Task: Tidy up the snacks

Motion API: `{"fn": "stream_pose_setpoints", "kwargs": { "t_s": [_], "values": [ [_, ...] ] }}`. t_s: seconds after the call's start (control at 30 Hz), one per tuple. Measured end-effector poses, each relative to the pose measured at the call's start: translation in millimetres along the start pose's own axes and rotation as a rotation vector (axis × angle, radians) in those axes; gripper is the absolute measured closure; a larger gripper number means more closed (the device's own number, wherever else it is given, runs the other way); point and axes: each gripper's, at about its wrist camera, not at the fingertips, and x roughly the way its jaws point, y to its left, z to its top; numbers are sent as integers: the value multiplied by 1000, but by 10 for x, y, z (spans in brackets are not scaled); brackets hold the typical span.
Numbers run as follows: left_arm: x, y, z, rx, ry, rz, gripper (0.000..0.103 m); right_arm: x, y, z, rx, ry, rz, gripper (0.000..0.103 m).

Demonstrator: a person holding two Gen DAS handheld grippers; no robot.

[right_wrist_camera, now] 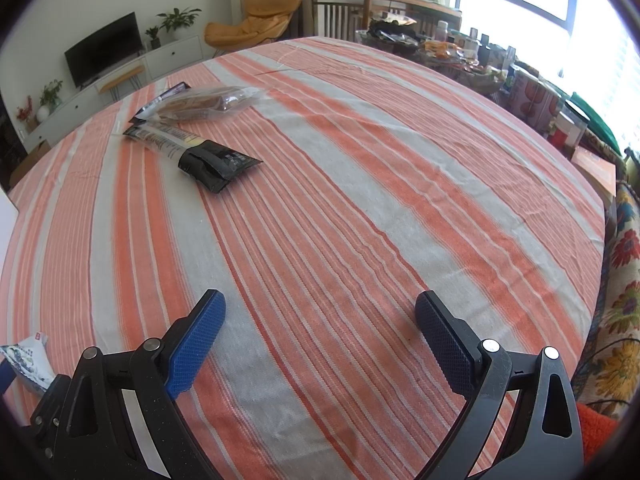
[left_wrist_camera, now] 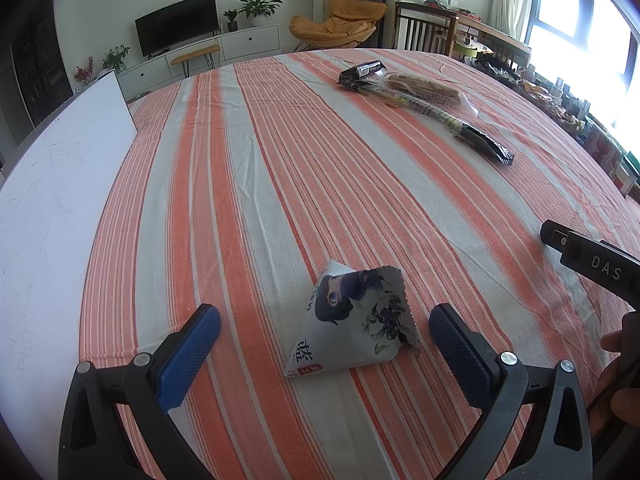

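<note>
Orange-and-grey striped cloth is covering the tabletop (left_wrist_camera: 280,184), with a living room lying beyond it: dark television, white cabinet, potted plants, mustard lounge chair.

Item one — a small white pyramid-shaped snack pouch printed with a dark-haired cartoon figure (left_wrist_camera: 352,320). It is sitting upright on the cloth, directly ahead of the left tongs (left_wrist_camera: 324,334) and between their blue-padded fingers (left_wrist_camera: 192,352), touching neither. The crimped top seam is running roughly fore-and-aft, tilted toward the right finger. The left tongs are standing wide and holding nothing.

Item two — the right tongs (right_wrist_camera: 320,320), likewise spread wide and empty, hovering over bare cloth. The pouch is lying off to their left, so the left hand is the nearer one; a closing squeeze across the pouch's width looks like the likely next move.

Item three — a cluster well apart at the far side: a long black-ended stick packet (right_wrist_camera: 200,156), a clear bag of brown biscuits (right_wrist_camera: 208,106), and a dark wrapper (left_wrist_camera: 362,72) behind them.

Views are differing. The left camera is showing the pouch whole, a white board (left_wrist_camera: 56,184) at the left edge, and the right tool's black body. The right camera is catching only a corner of the pouch at its lower left, but is revealing a cluttered side table by the window and a floral fabric.
</note>
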Motion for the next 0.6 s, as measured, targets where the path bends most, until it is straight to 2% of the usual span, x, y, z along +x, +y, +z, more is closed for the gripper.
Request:
{"fn": "stream_pose_setpoints", "kwargs": {
  "t_s": [0.3, 0.47, 0.6],
  "values": [
    [2, 1, 0, 0, 0, 0, 0, -25, -20, 0, 16, -9, 25, 5],
    [0, 2, 3, -1, 0, 0, 0, -123, -275, 17, 173, -35, 170, 7],
    [0, 4, 5, -3, -1, 1, 0, -67, -264, 274, 107, 37, 269, 7]
  ]
}}
